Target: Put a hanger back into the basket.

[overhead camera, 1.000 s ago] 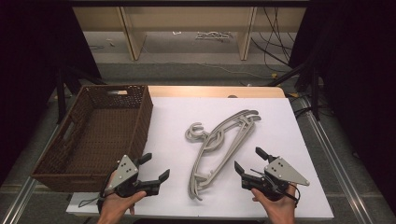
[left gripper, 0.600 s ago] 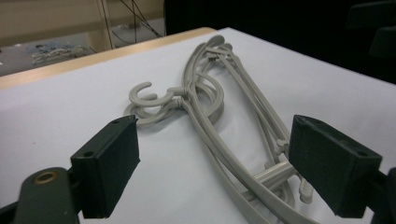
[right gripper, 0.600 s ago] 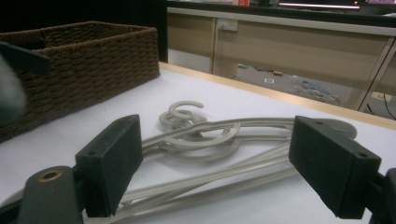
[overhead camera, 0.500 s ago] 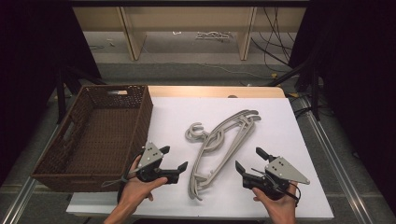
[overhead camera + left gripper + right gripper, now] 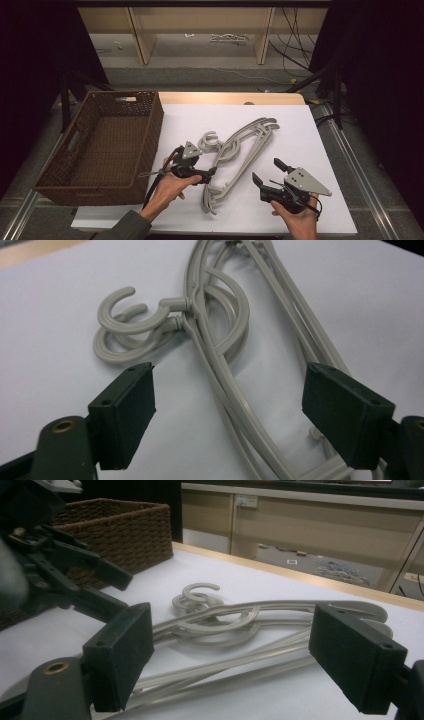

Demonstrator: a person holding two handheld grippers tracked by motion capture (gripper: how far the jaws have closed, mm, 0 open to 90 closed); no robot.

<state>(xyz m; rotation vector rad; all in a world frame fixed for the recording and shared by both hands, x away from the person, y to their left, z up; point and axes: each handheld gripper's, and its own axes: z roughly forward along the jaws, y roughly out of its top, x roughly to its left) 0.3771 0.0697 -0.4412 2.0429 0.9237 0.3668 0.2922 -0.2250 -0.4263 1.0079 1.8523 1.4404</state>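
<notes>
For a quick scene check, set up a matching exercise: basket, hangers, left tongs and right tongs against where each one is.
1. basket
2. hangers
3. left tongs
4. right tongs

a. heaped mid-sheet
b. open, apart from the heap on its right
c. at the sheet's left edge
d. open, jaws astride the hanger arms

Pairs: 1-c, 2-a, 3-d, 4-b

Bright, evenly lit table, dark surroundings; close views slightly soft.
</notes>
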